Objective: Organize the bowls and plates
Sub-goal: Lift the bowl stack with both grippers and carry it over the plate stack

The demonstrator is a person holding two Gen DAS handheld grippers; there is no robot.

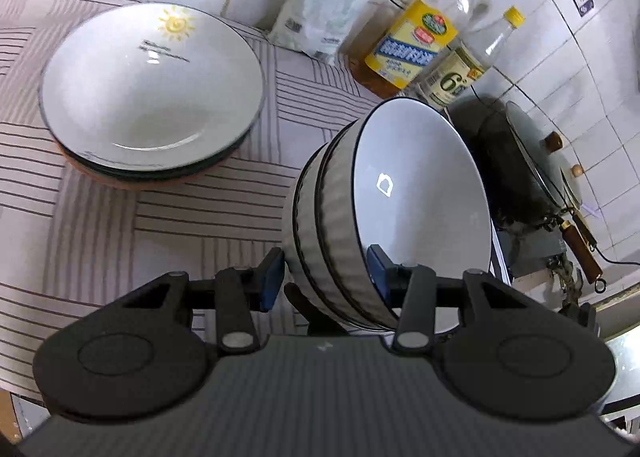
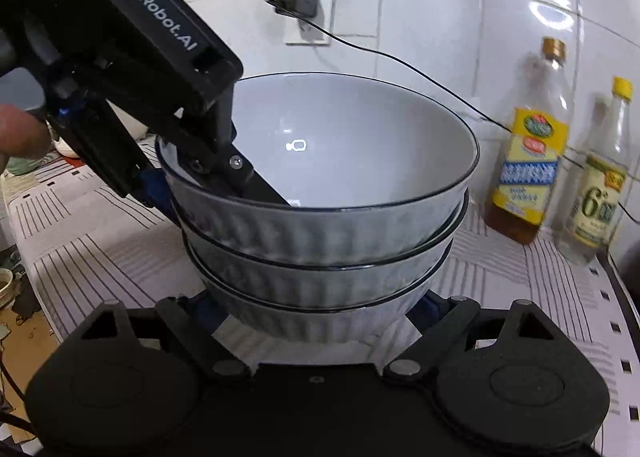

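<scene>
Bowl stack (three nested, ribbed) sits near-right of plate stack on striped surface; left tool clamped on rim, right tool straddling base, apart.

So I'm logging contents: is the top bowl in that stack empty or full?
Empty: the top bowl shows bare white inside in both views, apart from one jaw of the left gripper reaching in over its rim.

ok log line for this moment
left gripper: clamps rim of ribbed grey bowl stack | right gripper: straddles base | plate stack: on cloth
</scene>
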